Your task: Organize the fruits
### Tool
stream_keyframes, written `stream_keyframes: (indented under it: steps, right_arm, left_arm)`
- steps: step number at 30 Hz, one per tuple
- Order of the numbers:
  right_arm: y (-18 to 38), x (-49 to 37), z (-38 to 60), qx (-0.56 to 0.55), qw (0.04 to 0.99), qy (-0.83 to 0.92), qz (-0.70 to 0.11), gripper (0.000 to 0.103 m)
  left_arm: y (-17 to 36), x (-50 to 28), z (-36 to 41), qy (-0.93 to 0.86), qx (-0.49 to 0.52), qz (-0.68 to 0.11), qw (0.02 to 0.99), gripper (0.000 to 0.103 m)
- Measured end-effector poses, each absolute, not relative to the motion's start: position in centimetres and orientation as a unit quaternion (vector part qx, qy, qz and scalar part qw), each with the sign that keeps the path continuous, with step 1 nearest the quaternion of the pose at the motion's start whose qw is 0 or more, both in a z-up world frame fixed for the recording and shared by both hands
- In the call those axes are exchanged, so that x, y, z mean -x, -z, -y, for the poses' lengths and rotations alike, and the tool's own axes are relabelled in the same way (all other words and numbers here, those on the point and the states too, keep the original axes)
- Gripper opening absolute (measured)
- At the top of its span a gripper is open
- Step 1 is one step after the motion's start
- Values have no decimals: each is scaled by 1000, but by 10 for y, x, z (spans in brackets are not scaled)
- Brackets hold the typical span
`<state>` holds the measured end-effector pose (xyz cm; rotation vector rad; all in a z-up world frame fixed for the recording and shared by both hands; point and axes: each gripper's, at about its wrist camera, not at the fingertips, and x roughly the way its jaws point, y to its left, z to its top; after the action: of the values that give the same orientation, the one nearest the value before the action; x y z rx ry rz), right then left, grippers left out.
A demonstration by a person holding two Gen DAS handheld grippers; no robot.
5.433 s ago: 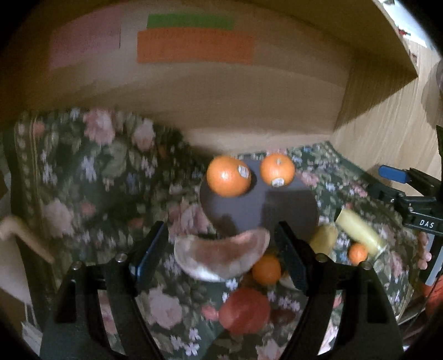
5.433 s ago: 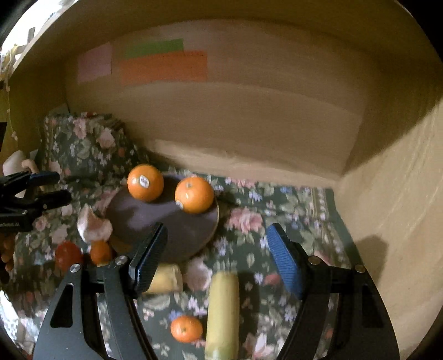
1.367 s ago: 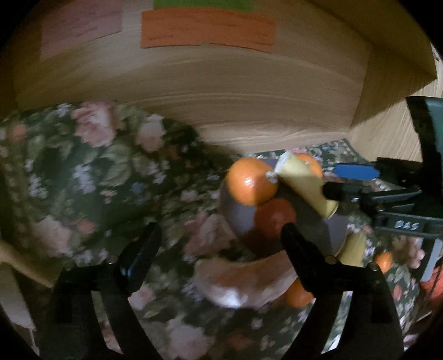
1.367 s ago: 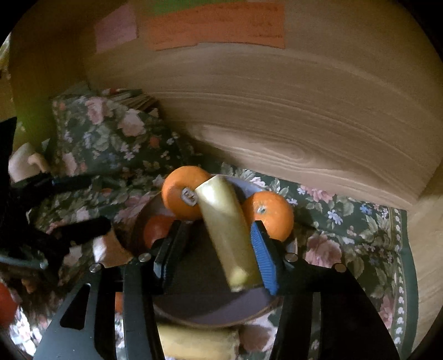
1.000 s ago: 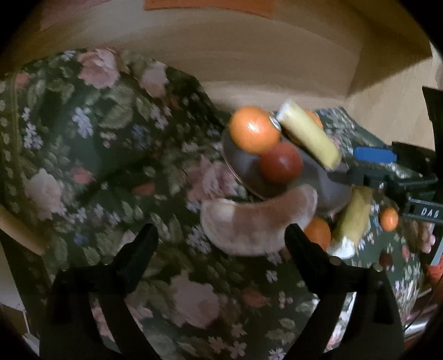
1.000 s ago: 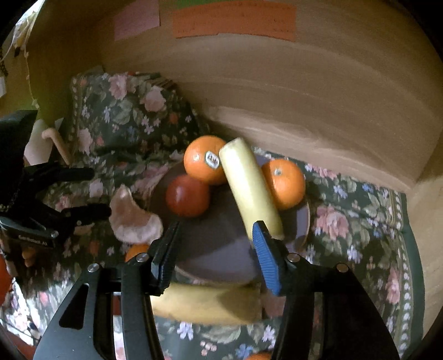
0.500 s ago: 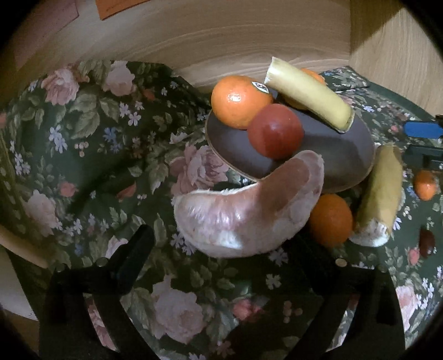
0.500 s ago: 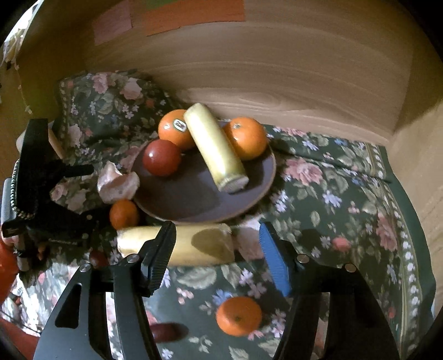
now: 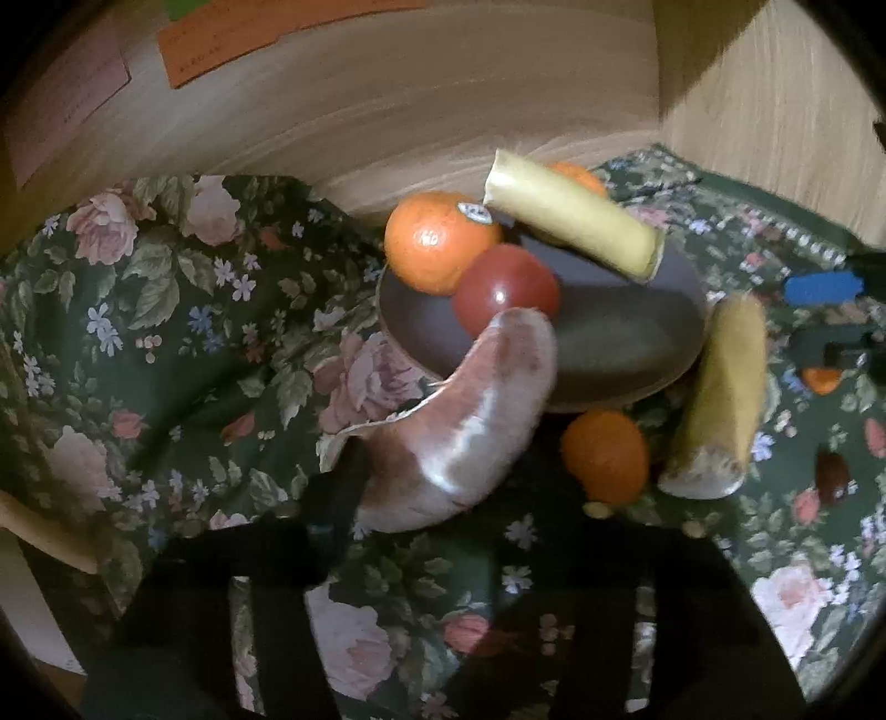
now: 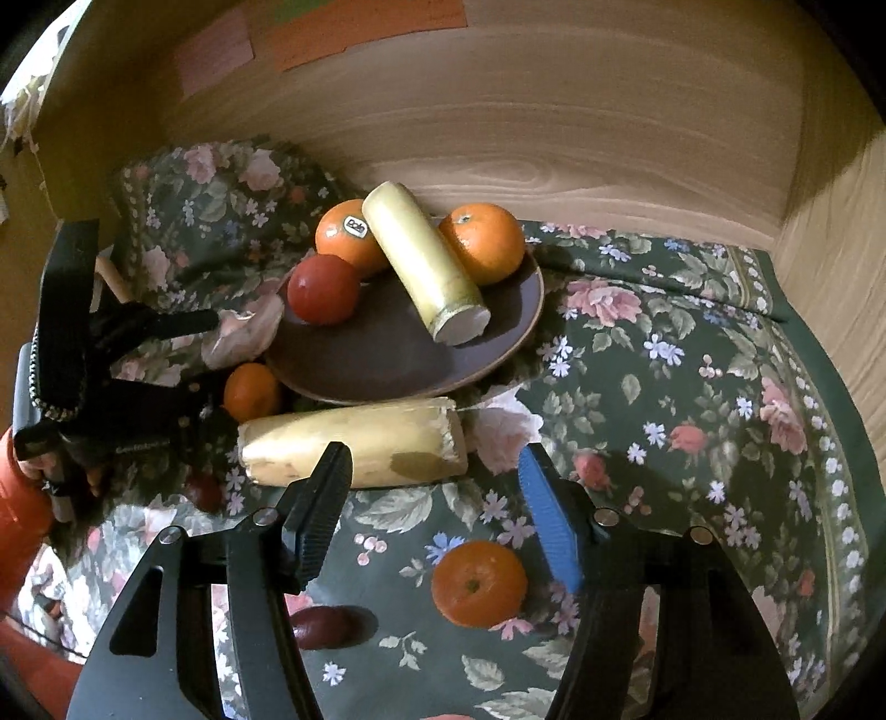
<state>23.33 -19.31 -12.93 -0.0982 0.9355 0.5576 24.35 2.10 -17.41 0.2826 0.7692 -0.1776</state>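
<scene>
Pomelo wedge [image 9: 465, 421] sits clamped in left tongs [image 9: 421, 498]; only right view shows right tongs [image 10: 437, 509] apart.

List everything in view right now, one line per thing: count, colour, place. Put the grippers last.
plate: 1, dark brown, centre of the cloth.
large oranges: 2, orange, back of plate.
tomato: 1, red, left side of plate.
banana piece on plate: 1, yellow, between the oranges.
banana piece on cloth: 1, yellow, in front of plate.
small oranges: 2, orange, on cloth.
pomelo segment: 1, pinkish white, left of plate.
dark small fruit: 1, dark red, near cloth edge.
floral cloth: 1, dark green.
paper notes: orange, pink, green, on the wooden wall.
left gripper: around the pomelo segment.
right gripper: open.
</scene>
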Motion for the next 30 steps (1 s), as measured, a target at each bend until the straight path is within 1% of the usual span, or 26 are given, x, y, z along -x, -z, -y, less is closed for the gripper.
stream_keyframes:
  steps: [1, 3, 6, 7, 8, 9, 10, 11, 13, 15, 17, 18, 20, 21, 24, 28, 29, 30]
  right_arm:
    - [129, -233, 194, 43, 854, -266, -445, 59]
    - [127, -231, 195, 40, 854, -267, -445, 59]
    - [125, -229, 195, 38, 853, -270, -445, 59]
    - [125, -227, 194, 39, 852, -272, -445, 62]
    - [125, -226, 192, 41, 852, -273, -444, 69]
    - [125, -224, 190, 42, 853, -273, -443, 73]
    - [125, -223, 188, 41, 853, -273, -442, 81]
    - [125, -222, 186, 40, 853, -274, -442, 85]
    - [127, -221, 180, 40, 850, -280, -444, 86]
    - [130, -221, 173, 44, 848, -282, -447, 90]
    - [134, -222, 164, 46, 848, -283, -446, 100]
    - [135, -222, 161, 44, 848, -282, -447, 101]
    - [138, -223, 153, 41, 847, -280, -449, 102]
    - [138, -224, 150, 43, 847, -278, -451, 102]
    - [138, -222, 144, 44, 850, -272, -449, 102]
    - [132, -212, 142, 48, 854, -277, -437, 102]
    - [130, -209, 142, 52, 858, -275, -431, 102]
    - [129, -207, 142, 56, 860, -273, -428, 102]
  left_arm:
    - [172, -242, -21, 89, -133, -372, 914, 40]
    - [166, -238, -22, 87, -130, -364, 918, 34]
    - [160, -236, -24, 86, -119, -357, 922, 30]
    - [158, -235, -26, 86, -114, -355, 924, 29]
    - [156, -234, -28, 85, -109, -353, 925, 28]
    - [153, -233, -32, 84, -102, -350, 928, 26]
    - [150, -231, -35, 83, -96, -347, 929, 25]
    - [146, -229, -38, 84, -89, -344, 931, 24]
    - [139, -223, -45, 88, -72, -338, 934, 23]
    - [134, -217, -49, 91, -62, -333, 936, 23]
    - [128, -208, -52, 93, -55, -327, 939, 22]
    - [126, -204, -54, 96, -51, -324, 940, 21]
    - [122, -196, -56, 105, -41, -321, 940, 14]
    - [119, -190, -59, 110, -35, -317, 941, 2]
    - [111, -176, -62, 124, -29, -305, 944, 2]
    - [112, -171, -63, 127, -34, -307, 943, 3]
    - [115, -171, -64, 126, -34, -311, 941, 5]
    - [118, -172, -65, 128, -33, -315, 940, 11]
